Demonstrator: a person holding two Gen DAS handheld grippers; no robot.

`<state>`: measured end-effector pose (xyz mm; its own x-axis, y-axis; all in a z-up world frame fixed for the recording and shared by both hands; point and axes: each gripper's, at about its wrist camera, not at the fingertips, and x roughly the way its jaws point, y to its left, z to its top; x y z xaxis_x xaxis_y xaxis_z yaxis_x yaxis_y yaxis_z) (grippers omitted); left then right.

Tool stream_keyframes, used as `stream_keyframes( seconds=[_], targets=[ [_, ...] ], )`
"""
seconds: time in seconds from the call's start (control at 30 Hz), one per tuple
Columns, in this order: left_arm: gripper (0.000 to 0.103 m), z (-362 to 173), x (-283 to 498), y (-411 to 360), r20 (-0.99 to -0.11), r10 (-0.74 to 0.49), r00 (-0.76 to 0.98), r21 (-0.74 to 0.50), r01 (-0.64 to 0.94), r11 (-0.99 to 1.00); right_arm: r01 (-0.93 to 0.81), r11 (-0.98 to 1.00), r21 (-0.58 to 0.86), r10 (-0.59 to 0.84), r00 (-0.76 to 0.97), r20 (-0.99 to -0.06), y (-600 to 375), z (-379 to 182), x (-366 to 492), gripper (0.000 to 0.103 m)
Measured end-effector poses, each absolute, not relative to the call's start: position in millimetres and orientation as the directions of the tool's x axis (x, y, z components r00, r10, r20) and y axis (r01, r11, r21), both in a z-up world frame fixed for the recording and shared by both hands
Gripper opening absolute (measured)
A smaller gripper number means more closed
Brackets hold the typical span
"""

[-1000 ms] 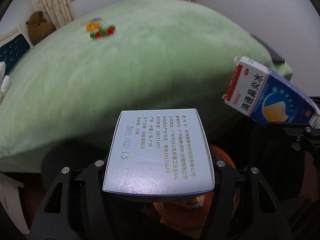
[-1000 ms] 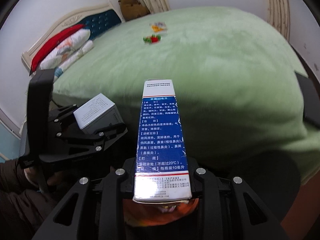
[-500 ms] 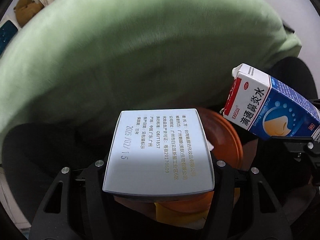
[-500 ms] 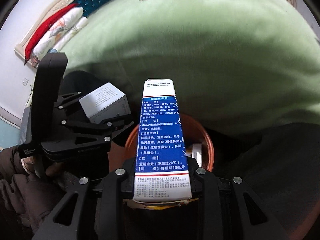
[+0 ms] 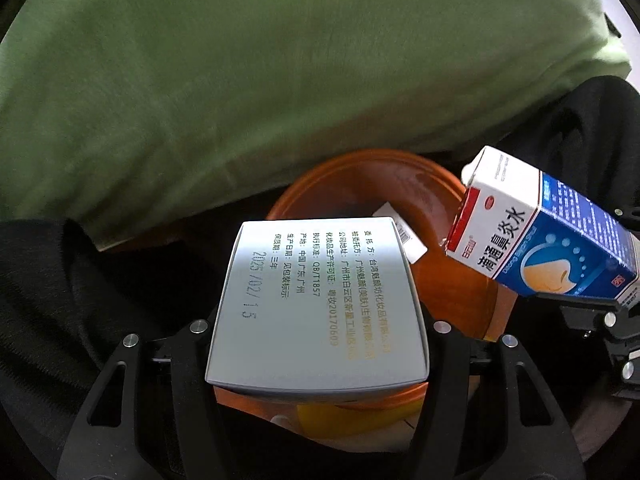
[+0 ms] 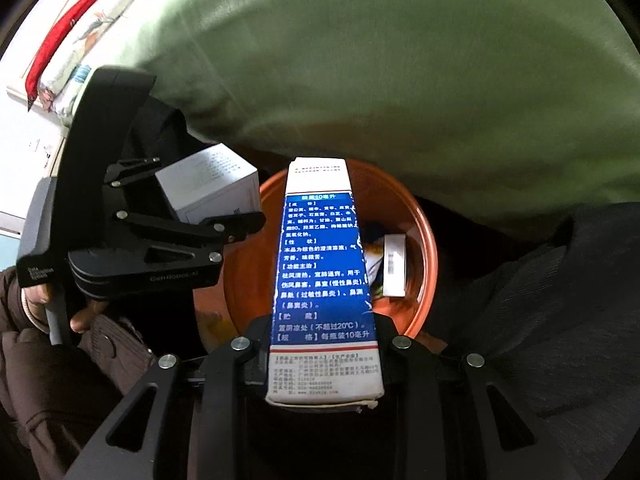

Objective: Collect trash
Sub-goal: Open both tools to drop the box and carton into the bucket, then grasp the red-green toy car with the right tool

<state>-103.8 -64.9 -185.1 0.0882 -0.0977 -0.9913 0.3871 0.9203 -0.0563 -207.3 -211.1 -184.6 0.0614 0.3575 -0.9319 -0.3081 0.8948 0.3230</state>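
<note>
Silver-grey box (image 5: pixel 316 304) clamped in left gripper (image 5: pixel 320 332); blue-and-white carton (image 6: pixel 325 276) pinched in right gripper (image 6: pixel 324 354). Both held above orange bin (image 6: pixel 424 240), white packet (image 6: pixel 394 266) inside. Green bedspread (image 5: pixel 280 72) beyond.

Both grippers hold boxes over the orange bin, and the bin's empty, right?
Not empty. The right wrist view shows a small white box and other scraps already inside the orange bin. The rest holds: the left gripper holds the grey box and the right gripper holds the blue box, both over the bin.
</note>
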Motion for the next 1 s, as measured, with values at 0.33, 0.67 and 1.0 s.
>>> stream_keyframes(
  seconds=[0.33, 0.67, 1.0],
  targets=[
    [0.077, -211.9, -86.9, -74.7, -0.996, -0.089, -0.005, -0.084, 0.363, 0.928, -0.314, 0.900, 0.303, 0.320, 0.004, -0.947, -202.9, -201.3, -195.6, 0.056],
    [0.077, -200.6, -88.0, -56.9, -0.991, -0.133, 0.031, -0.116, 0.327, 0.938, -0.324, 0.888, 0.327, 0.380, 0.115, -0.918, -215.6, -167.2, -199.6, 0.056],
    [0.078, -89.9, -99.8, -26.5, -0.881, -0.209, 0.424, -0.050, 0.355, 0.933, -0.479, 0.853, 0.206, 0.462, 0.511, -0.725, -227.4, -46.2, -168.4, 0.072]
  ],
)
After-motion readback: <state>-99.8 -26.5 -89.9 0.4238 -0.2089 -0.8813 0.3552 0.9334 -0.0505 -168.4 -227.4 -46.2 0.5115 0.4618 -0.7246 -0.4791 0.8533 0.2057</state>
